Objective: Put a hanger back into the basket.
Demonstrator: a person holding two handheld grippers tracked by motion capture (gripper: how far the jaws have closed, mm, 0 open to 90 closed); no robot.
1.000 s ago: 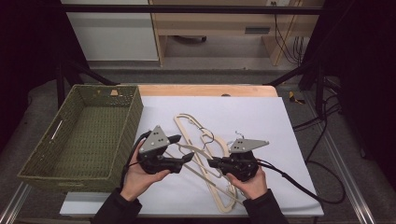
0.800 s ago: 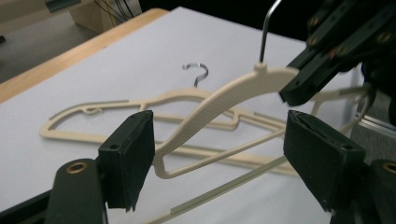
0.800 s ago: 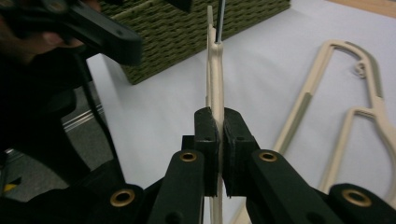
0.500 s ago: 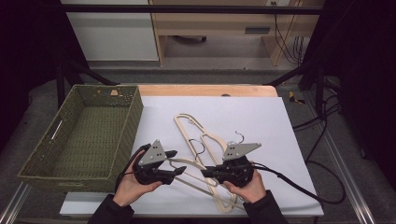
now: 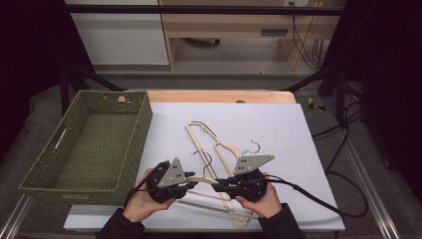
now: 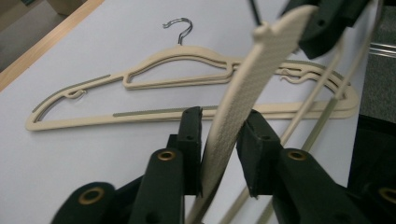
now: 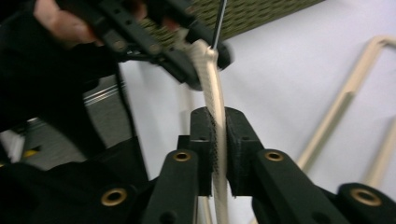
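Observation:
A cream hanger [image 5: 207, 178] with a dark wire hook hangs just above the white table top, held between both grippers near the front edge. My left gripper [image 5: 196, 178] has just been closing, and its pads now press the hanger's textured arm [image 6: 247, 79]. My right gripper [image 5: 221, 181] grips the same arm [image 7: 210, 79] a little further along. Its jaws have just been opening slightly, with the arm still pinched between the pads. In the right gripper view, the left gripper [image 7: 187, 65] sits close ahead. Two more cream hangers [image 5: 199, 137] lie flat beyond my hands.
A green woven basket [image 5: 50, 169] stands at the table's left, close to my left hand. The white sheet [image 5: 278, 124] has bare room to the right and behind the hangers. Cables trail off the right side. One flat hanger [image 6: 177, 53] lies ahead of the left jaws.
Both hands have drawn back toward the near edge with the hanger. The left gripper's jaws have come together around the hanger's arm.

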